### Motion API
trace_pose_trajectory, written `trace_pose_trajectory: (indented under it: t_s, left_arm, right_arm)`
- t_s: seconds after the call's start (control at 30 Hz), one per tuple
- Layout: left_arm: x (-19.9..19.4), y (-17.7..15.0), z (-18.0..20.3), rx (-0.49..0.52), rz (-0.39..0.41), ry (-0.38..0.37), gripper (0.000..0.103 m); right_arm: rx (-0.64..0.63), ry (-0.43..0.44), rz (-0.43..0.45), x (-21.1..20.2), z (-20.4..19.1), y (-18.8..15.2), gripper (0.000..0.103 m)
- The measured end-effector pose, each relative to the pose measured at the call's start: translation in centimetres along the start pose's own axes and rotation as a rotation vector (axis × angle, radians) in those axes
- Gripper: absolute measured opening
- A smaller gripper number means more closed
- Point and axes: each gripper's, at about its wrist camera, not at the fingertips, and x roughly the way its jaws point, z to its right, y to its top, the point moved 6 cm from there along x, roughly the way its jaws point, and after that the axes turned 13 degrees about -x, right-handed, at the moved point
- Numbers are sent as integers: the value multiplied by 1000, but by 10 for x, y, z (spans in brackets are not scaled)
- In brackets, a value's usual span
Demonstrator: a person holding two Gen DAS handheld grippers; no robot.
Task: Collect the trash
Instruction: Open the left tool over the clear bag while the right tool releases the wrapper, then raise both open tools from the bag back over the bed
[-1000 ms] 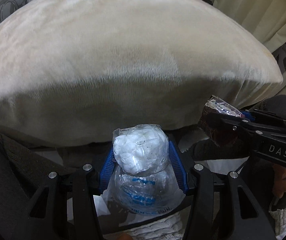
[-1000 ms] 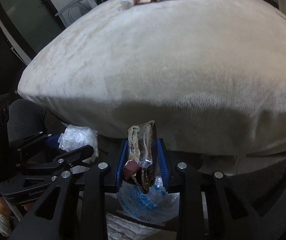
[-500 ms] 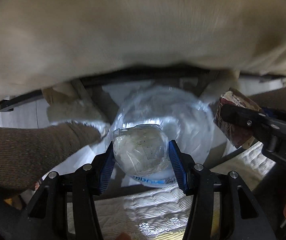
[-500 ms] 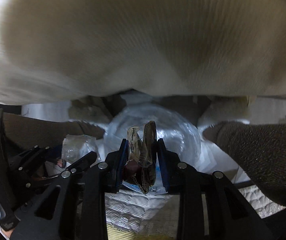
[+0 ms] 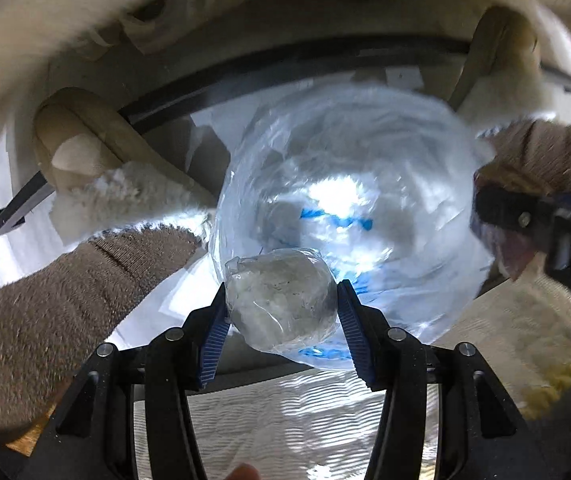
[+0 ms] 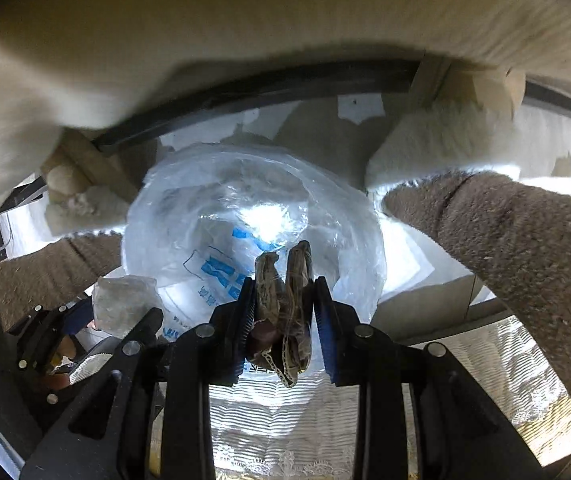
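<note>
While both tools point steeply down, the left gripper (image 5: 281, 306) pinches a crumpled ball of clear plastic wrap with whitish filling (image 5: 281, 300) between its blue ribbed pads, bulging out in front of the fingertips. Just beyond and below it gapes the wide mouth of a clear plastic trash bag with blue print (image 5: 365, 184), glossy and wrinkled. The right gripper (image 6: 283, 304) squeezes a flattened, crinkled brown-and-silver foil wrapper (image 6: 285, 300), standing upright between its pads, over the same bag (image 6: 213, 208). Brown knitted trouser legs (image 6: 517, 248) flank the bag on either side.
</note>
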Motion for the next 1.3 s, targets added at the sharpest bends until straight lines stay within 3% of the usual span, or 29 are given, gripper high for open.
trace_pose_trajectory:
  t_s: [0.37,0.4,0.43,0.5,0.6,0.9,1.3]
  left_arm:
    - [31,5,3,63,-87,24,56]
    - [32,5,3,65,-92,18,62]
    - [33,4,4,69,-93,12,70]
    - [34,5,4,71,-84,14,80]
    - [33,3,6,75,-81,-7,86]
    - [6,-4,10,84,-16,-21,91]
    - [-38,-21,17,108,108,-42,95]
  right_arm:
    - [-2,-8,-101,38,7,13,32]
    - [0,-8,-105,38,9,11,40]
    - [3,-15,-108,39,10,10,56]
    - [8,-21,-117,41,12,8,63]
    - [18,-23,-125,39,15,4,70]
    - [1,-60,-75,18,9,-7,70]
    - [-32,-101,84,-37,-4,-23,71]
